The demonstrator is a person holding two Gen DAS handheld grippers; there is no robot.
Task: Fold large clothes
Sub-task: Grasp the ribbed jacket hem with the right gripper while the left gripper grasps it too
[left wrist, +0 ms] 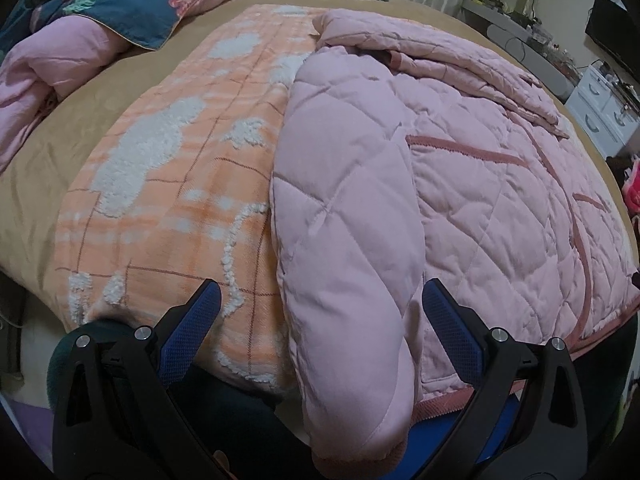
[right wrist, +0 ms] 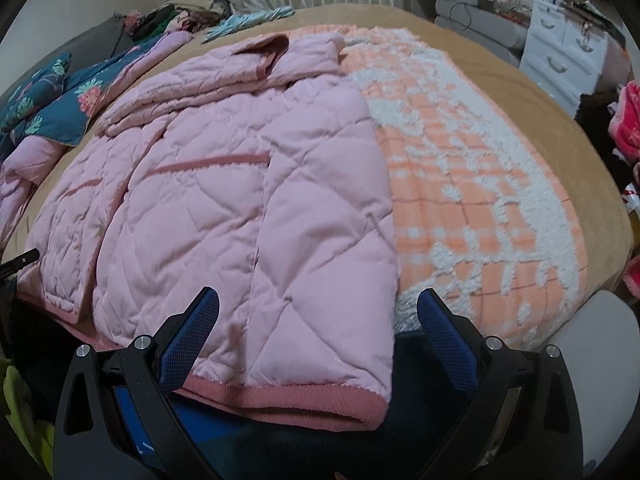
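Observation:
A pink quilted jacket (left wrist: 472,184) (right wrist: 224,208) with darker pink trim lies spread on an orange-and-white checked blanket (left wrist: 172,184) (right wrist: 472,200) on the bed. In the left wrist view one sleeve (left wrist: 352,248) is folded down along the jacket's left side, its cuff hanging over the near bed edge. My left gripper (left wrist: 320,292) stands open, its blue fingers on either side of that sleeve without pinching it. My right gripper (right wrist: 318,298) is open too, straddling the jacket's right hem corner (right wrist: 360,400) at the near edge.
A tan bedsheet (left wrist: 48,160) (right wrist: 600,184) covers the bed. A dark floral quilt with pink lining (left wrist: 120,4) (right wrist: 48,108) is bunched at the far left. White drawers (right wrist: 560,52) and a cluttered shelf (left wrist: 516,28) stand beyond the bed's right side. A light blue cloth (right wrist: 248,20) lies at the far edge.

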